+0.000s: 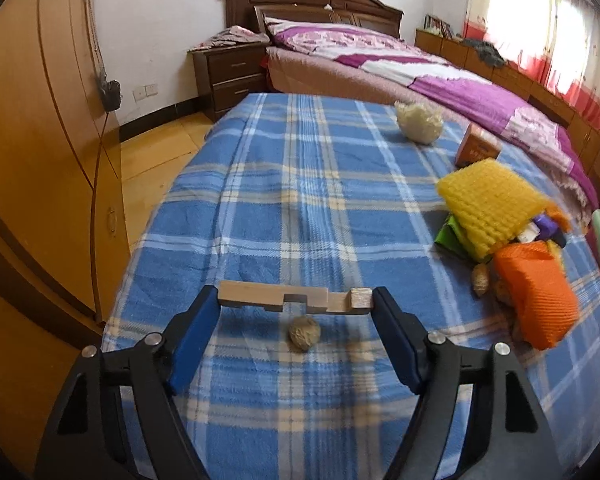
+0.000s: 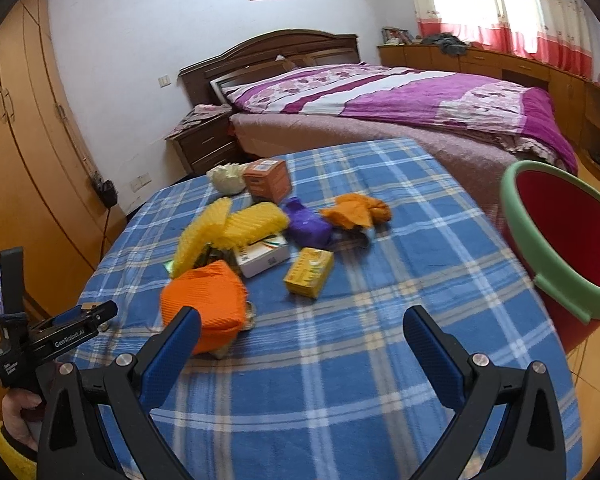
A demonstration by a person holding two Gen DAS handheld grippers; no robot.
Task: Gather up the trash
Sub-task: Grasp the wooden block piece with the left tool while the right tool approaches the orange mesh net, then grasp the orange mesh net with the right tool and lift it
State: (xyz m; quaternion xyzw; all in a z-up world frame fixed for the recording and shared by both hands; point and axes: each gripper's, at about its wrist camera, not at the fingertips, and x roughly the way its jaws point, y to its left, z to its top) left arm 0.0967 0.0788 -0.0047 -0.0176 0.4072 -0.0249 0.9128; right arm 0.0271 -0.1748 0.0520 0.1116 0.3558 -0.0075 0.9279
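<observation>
My left gripper (image 1: 296, 300) spans the notched wooden stick (image 1: 292, 300) end to end, the right gripper (image 2: 302, 332) gapes empty – picking-up step, I judge – next: lift it toward the red bin (image 2: 556, 240) at two o'clock.

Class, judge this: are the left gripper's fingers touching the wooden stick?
Touching. In the left wrist view the wooden stick spans the left gripper, each end meeting a finger with no gap.

Daylight glares through the curtained window (image 2: 500, 4); fisheye edges bend and darken, with slight motion blur.
</observation>
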